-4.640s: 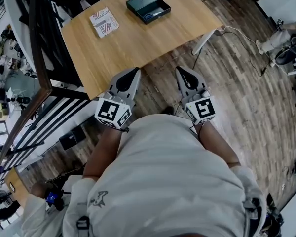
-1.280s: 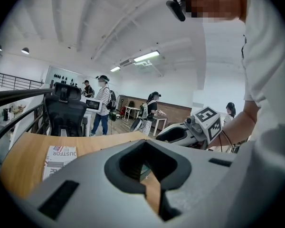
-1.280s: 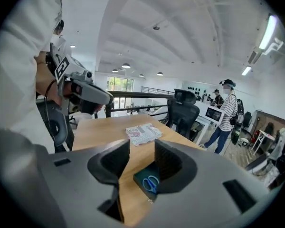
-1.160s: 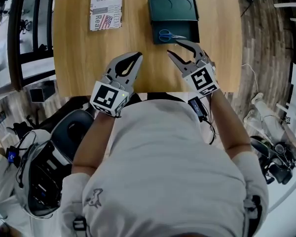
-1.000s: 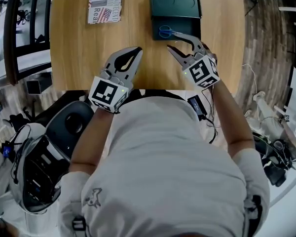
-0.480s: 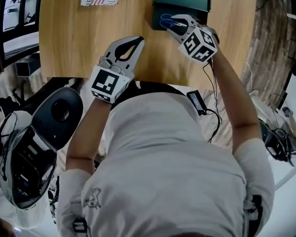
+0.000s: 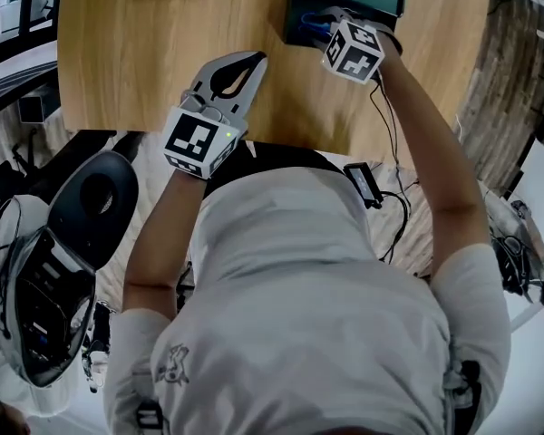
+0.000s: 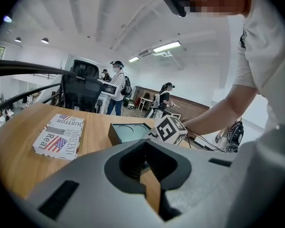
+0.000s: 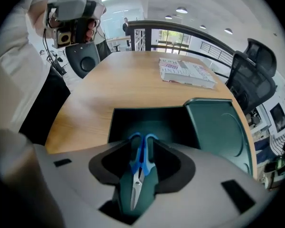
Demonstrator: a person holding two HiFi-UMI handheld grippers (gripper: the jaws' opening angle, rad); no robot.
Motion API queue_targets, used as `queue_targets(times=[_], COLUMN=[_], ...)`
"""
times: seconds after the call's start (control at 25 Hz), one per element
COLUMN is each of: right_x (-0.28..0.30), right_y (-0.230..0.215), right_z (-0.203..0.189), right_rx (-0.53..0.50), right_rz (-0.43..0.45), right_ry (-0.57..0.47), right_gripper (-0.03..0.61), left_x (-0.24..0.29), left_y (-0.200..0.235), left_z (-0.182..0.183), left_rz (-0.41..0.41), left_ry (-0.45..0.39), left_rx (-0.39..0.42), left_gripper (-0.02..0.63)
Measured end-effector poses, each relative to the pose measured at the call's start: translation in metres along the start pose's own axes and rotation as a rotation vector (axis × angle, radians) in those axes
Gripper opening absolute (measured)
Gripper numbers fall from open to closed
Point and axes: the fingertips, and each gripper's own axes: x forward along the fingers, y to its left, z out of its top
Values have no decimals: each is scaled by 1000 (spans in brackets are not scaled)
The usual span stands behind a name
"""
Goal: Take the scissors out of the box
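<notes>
Scissors (image 9: 139, 167), blue handles, lie flat on the floor of the open dark-green box (image 9: 118, 127), blades toward the right gripper's camera, handles away from it. Box sits on the wooden table (image 7: 136, 53); its lid (image 9: 219, 127) is flipped open next to the tray. Right gripper (image 9: 141, 145) points steeply down into the box, jaws wide apart and straddling the scissors, one on each side. Jaws have just been closing slightly, but there's a gap on both sides, pads not on the scissors, nothing gripped. In the head view the right gripper (image 7: 322, 24) covers most of the scissors; only a bit of blue handle shows at the box's near edge. Left gripper (image 7: 250, 59) is over the near part of the table, well apart from the box, fingertips together, empty. Printed packet (image 8: 59, 136) lies on the table, off to the left of the box.
</notes>
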Motion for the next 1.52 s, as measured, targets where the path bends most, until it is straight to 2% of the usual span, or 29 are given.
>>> queue_targets(times=[0.32, 0.44, 0.84, 1.0, 1.28, 1.52], right_x=[30, 34, 41, 33, -10, -77], right_y=[-5, -7, -14, -19, -43, -45], right_z=[-13, -11, 3, 15, 36, 46], right_rx=[-13, -21, -8, -11, 76, 149], right_rz=[59, 66, 44, 7, -95, -252], right_ry=[109, 137, 122, 89, -16, -163], right_gripper=[149, 113, 89, 89, 89, 89], left_x=[12, 13, 9, 5, 2, -7], left_y=[12, 16, 33, 41, 46, 15], left_z=[-3, -5, -2, 7, 23, 37], left_rz=[5, 5, 0, -4, -12, -17], left_ry=[6, 12, 31, 31, 25, -8], left_rx=[-35, -44, -50, -37, -22, 42], left_gripper=[5, 5, 5, 5, 5, 5])
